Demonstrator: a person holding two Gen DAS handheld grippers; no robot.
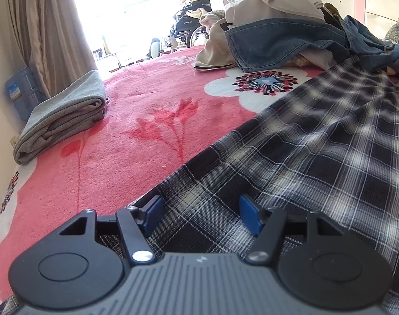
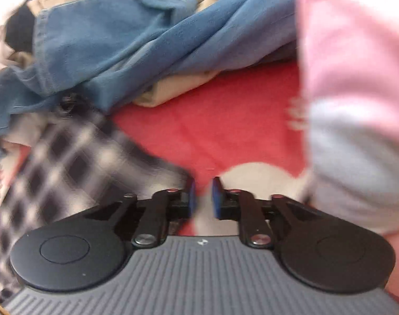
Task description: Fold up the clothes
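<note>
Left wrist view: my left gripper sits over the plaid garment, jaws apart, gripping nothing. The unsorted clothes pile lies beyond the garment; closing here risks pinching only the top layer.

Right wrist view, blurred: my right gripper hovers beside the plaid edge, jaws narrowly apart and empty; it may miss the hem.

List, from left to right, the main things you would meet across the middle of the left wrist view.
Blue water bottle → folded grey garment → pink flowered bedcover → plaid shirt.
</note>
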